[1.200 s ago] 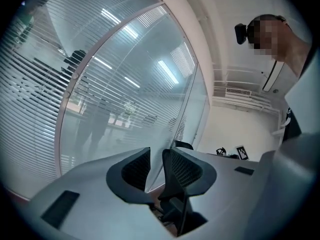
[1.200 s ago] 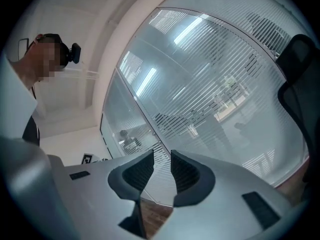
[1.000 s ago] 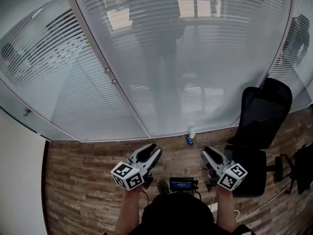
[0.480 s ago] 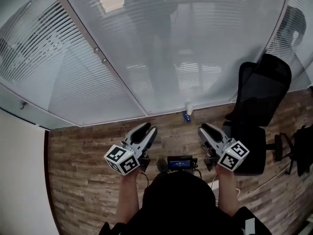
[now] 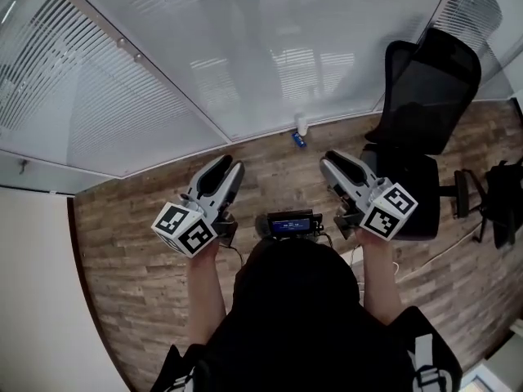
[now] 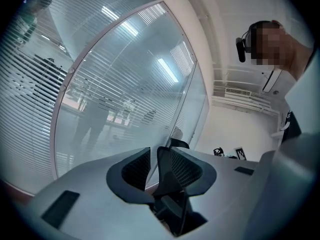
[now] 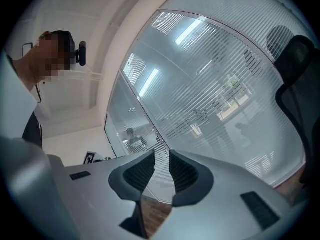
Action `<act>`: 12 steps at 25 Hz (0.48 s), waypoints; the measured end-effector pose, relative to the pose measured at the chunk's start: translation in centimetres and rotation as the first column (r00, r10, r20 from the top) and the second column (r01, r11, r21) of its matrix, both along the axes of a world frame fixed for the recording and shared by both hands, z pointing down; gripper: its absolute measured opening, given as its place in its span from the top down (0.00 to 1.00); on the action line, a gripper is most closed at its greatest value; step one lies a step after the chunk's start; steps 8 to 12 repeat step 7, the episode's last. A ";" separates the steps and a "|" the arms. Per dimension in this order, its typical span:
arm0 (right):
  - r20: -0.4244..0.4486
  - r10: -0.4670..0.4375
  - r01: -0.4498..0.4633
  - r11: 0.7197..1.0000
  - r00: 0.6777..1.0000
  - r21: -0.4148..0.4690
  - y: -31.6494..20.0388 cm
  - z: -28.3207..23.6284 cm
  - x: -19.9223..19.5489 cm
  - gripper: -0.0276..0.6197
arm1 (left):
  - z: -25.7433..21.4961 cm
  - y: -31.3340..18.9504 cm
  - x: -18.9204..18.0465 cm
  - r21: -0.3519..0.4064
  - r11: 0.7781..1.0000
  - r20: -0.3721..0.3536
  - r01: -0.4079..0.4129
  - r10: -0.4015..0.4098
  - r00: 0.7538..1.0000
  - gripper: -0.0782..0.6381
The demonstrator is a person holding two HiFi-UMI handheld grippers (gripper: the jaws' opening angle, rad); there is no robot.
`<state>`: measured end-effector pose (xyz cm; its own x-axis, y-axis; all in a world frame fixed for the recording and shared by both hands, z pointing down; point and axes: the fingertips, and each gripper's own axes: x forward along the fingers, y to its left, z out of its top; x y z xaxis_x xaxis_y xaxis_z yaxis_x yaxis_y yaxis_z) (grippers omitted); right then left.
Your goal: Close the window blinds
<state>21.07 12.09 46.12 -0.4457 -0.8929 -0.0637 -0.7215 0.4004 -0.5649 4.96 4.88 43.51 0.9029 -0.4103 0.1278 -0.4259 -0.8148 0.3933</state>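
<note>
Status: approach stage; no contact with the task item yet.

1. Your left gripper (image 5: 226,168) is held at waist height and aimed roughly level at the glazed wall (image 5: 270,23). Its fingers (image 6: 135,170) stand apart with nothing between them, and only the far glass and chair show through the gap.

2. Your right gripper (image 5: 332,162) is carried alongside at the same height, well apart from the left. Its fingers (image 7: 141,174) are also apart and empty, though they have just been narrowing. In my judgement this is idle adjustment, since nothing is within reach of them.

3. The window blinds (image 5: 106,113) sit behind the glass across the whole wall ahead of you. The slats on the left pane show gaps. The centre pane looks more evenly veiled, but I cannot confirm its slat angle.

4. Two small round knobs (image 5: 121,43) sit on the mullion between the left and centre panes, above gripper height. I judge these to be the likely blind controls, but their function cannot be confirmed from here. No cord or wand is visible.

5. You stand back on the wooden floor (image 5: 131,243), with both grippers short of the glass. This low, paired carry suits walking up rather than working.

6. Hazards: a black office chair (image 5: 425,80) stands just beside your right gripper. A small white bottle (image 5: 301,125) rests at the foot of the glass, directly ahead. Mind both when you step in.
</note>
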 end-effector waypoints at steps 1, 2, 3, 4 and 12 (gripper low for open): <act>0.000 -0.001 0.001 1.000 1.000 -0.001 0.0 0.0 0.0 0.81 | 0.0 0.0 0.1 -0.001 1.000 -0.002 -0.003 0.003 1.000 0.70; 0.000 -0.002 0.002 1.000 1.000 -0.002 0.0 0.0 0.0 0.81 | 0.1 0.1 0.2 -0.002 1.000 -0.004 -0.007 0.007 1.000 0.70; 0.000 -0.004 0.004 1.000 1.000 -0.002 0.0 0.0 0.0 0.81 | 0.1 0.1 0.3 -0.002 1.000 -0.006 -0.009 0.009 1.000 0.70; 0.000 -0.005 0.005 1.000 1.000 -0.003 0.0 0.0 0.0 0.81 | 0.1 0.2 0.4 -0.004 1.000 -0.005 -0.011 0.011 1.000 0.70; 0.001 -0.008 0.008 1.000 1.000 -0.003 0.1 -0.1 0.0 0.81 | 0.1 0.4 0.6 -0.009 1.000 -0.001 -0.014 0.014 1.000 0.70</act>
